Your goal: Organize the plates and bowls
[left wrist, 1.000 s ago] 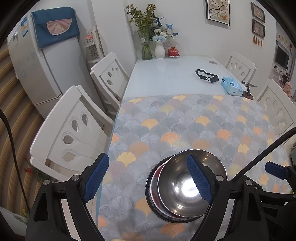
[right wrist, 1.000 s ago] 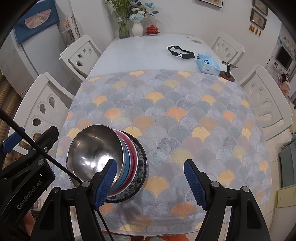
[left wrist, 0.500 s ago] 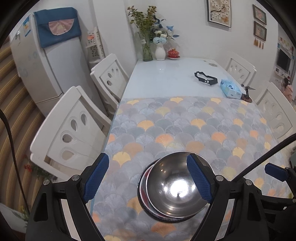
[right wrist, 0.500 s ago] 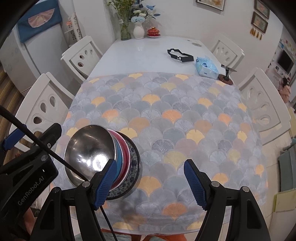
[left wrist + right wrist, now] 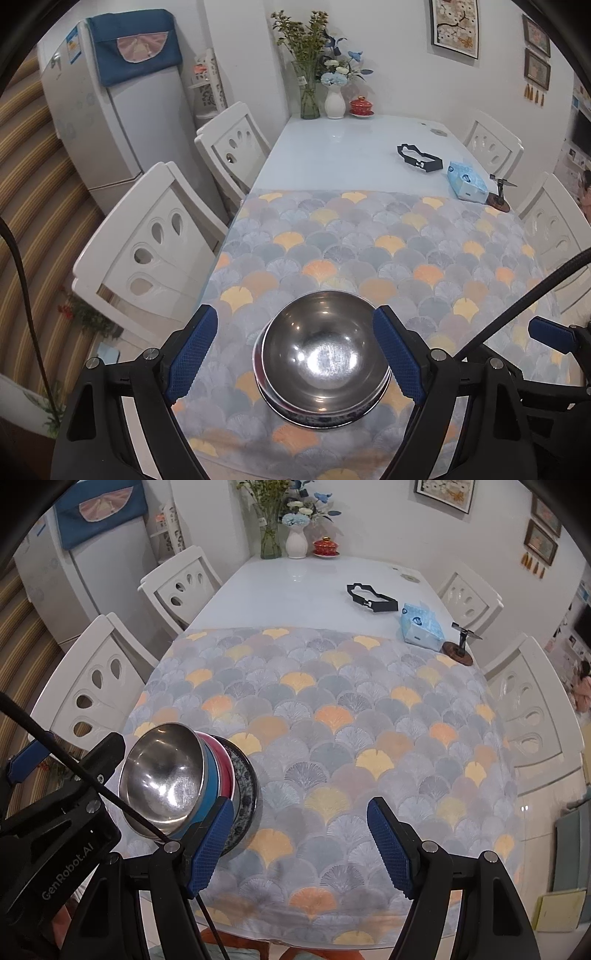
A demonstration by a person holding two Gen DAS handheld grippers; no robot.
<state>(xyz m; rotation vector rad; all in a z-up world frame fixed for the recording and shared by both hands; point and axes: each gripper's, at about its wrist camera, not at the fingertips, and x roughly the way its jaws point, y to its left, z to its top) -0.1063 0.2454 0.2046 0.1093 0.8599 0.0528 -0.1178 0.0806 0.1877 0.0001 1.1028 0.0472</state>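
Note:
A steel bowl (image 5: 323, 350) tops a stack on the patterned cloth near the table's front left. In the right wrist view the steel bowl (image 5: 162, 775) sits on a blue bowl (image 5: 210, 775), a pink bowl (image 5: 224, 764) and a dark patterned plate (image 5: 245, 794). My left gripper (image 5: 295, 360) is open and empty, its fingers apart on either side of the stack and above it. My right gripper (image 5: 299, 843) is open and empty, to the right of the stack, above the cloth.
White chairs (image 5: 147, 251) stand along both table sides. At the far end are a flower vase (image 5: 334, 99), a red lidded cup (image 5: 360, 107), a black strap (image 5: 419, 158), a blue tissue pack (image 5: 466, 182) and a small stand (image 5: 498, 197). A fridge (image 5: 110, 110) stands left.
The left gripper has drawn back and shifted right, so the stack now lies centred between its fingers. The right gripper has also pulled back slightly. The stack has not moved.

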